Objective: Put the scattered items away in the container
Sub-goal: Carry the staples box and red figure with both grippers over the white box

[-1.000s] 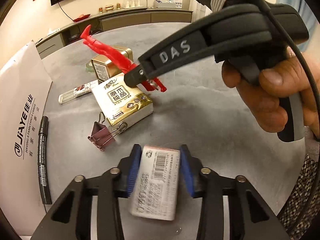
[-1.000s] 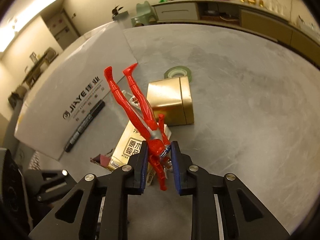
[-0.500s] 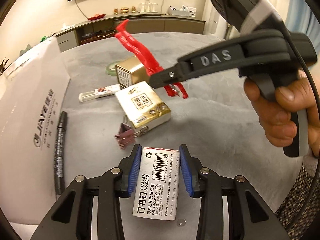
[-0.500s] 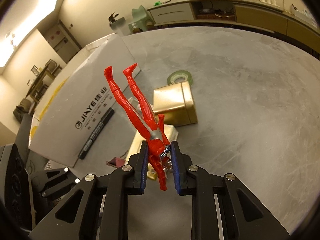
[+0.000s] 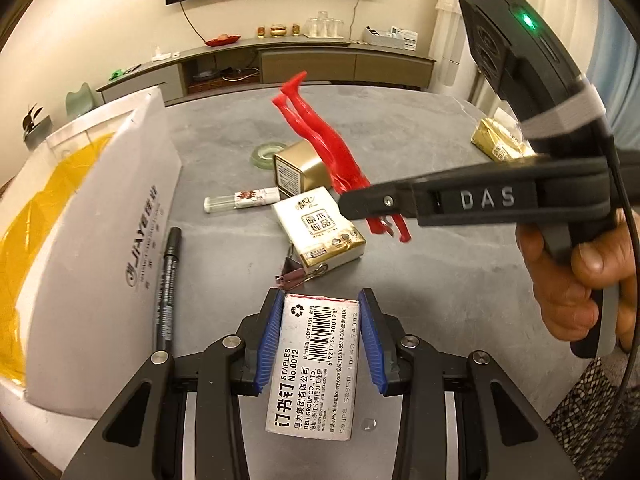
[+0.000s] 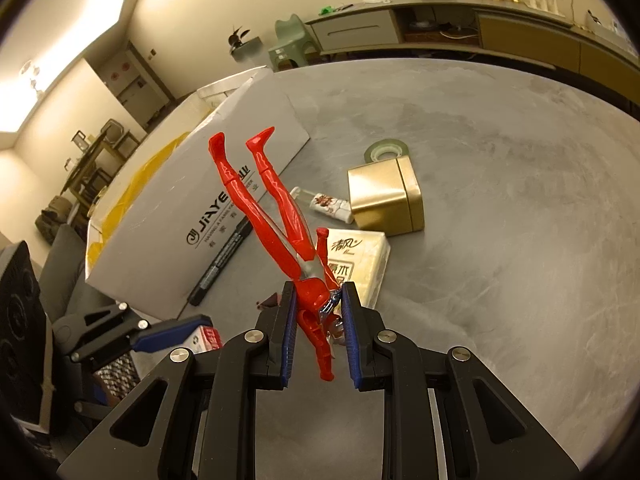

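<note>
My left gripper (image 5: 319,312) is shut on a white staples box (image 5: 316,364), held above the grey table. My right gripper (image 6: 318,308) is shut on a red toy figure (image 6: 272,216), gripped at the torso with its legs pointing up. In the left wrist view that figure (image 5: 320,140) hangs over the scattered items, with the right gripper's black body coming in from the right. The white cardboard container (image 5: 92,208) with a yellow lining (image 5: 36,184) stands at the left; from the right wrist it appears as the container (image 6: 188,220) beyond the figure.
On the table lie a tissue pack (image 5: 318,228), a gold tin (image 5: 298,172), a tape roll (image 5: 267,155), a small tube (image 5: 240,201), a binder clip (image 5: 298,276) and a black marker (image 5: 166,280) beside the container. A second tissue pack (image 5: 500,140) sits far right.
Both grippers have risen and swung left toward the container, each keeping its item. The container's yellow inside has come into the left wrist view.
</note>
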